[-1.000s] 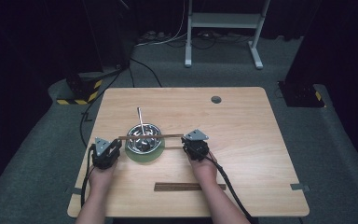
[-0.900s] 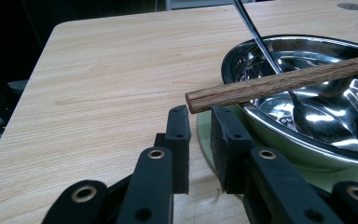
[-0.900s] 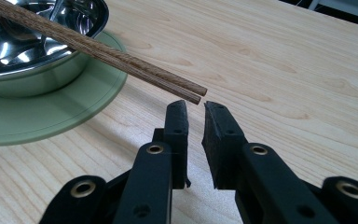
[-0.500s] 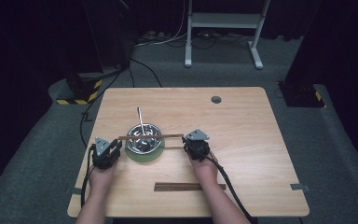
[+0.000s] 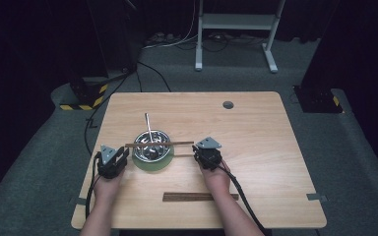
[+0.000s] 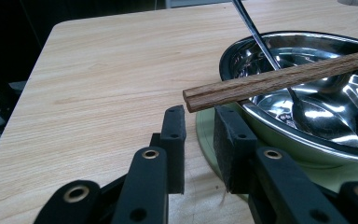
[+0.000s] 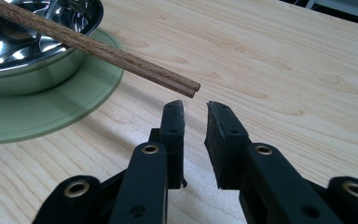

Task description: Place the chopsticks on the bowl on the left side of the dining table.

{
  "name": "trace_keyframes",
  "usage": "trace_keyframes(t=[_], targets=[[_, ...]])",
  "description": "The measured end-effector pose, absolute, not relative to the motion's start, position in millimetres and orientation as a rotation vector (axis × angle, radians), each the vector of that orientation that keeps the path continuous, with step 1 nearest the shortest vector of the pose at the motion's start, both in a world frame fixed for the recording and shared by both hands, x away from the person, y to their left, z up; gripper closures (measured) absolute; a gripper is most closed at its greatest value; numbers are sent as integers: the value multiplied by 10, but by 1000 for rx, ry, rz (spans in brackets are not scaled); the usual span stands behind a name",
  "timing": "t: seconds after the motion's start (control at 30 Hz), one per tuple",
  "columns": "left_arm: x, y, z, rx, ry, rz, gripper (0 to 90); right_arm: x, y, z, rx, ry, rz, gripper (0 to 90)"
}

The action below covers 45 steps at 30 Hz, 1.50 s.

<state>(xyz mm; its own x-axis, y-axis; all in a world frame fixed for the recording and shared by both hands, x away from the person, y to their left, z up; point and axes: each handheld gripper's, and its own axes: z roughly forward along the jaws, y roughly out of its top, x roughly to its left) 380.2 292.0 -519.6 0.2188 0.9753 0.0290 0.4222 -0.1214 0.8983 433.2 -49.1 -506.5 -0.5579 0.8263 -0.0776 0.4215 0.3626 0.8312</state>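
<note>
Fig.: two hand-held grippers flanking a steel bowl [image 5: 151,145] w/ chopsticks [image 5: 159,144] laid across its rim, centre-left of the table [image 5: 256,132].

Bowl sits on a green plate [image 5: 153,164], spoon [image 5: 148,127] inside. Left gripper [image 5: 112,160] and right gripper [image 5: 207,156]: jaws slightly apart, holding nothing, chopstick ends just ahead. Dark strip [image 5: 197,196] lower centre.

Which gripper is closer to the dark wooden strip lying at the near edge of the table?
Right. The right gripper is just above the strip's middle, its hand nearly over it; the left gripper sits farther off, beyond the strip's left end.
</note>
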Motion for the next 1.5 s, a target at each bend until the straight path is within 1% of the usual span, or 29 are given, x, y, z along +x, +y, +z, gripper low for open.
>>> trace_keyframes(t=[0.53,0.83,0.9,0.93,0.97,1.03,1.17,1.3,1.43,1.5], targets=[[3813,2927,-5200,1655,1328,850,730,4373,-473,-5050,1073,2131,1096,762],[3807,2931,-5197,1675,1324,852,723,4369,-469,-5050,1070,2136,1087,754],[3804,2925,-5195,1664,1324,858,707,4353,-474,-5048,1070,2133,1090,750],[3799,2921,-5195,1655,1331,854,676,4332,-494,-5044,1066,2134,1094,743],[3792,2927,-5191,1657,1331,855,676,4332,-494,-5044,1066,2134,1094,743],[3771,2933,-5177,1648,1344,858,640,4289,-526,-5034,1074,2129,1103,731],[3703,2955,-5132,1633,1361,861,603,4188,-636,-4997,1077,2126,1116,702],[3621,2915,-5080,1619,1364,861,559,4060,-818,-4965,1088,2119,1134,658],[3559,2855,-5040,1657,1346,884,500,3932,-1072,-4920,1104,2099,1140,594],[3542,2827,-5029,1663,1347,872,484,3888,-1219,-4907,1112,2085,1139,566]])
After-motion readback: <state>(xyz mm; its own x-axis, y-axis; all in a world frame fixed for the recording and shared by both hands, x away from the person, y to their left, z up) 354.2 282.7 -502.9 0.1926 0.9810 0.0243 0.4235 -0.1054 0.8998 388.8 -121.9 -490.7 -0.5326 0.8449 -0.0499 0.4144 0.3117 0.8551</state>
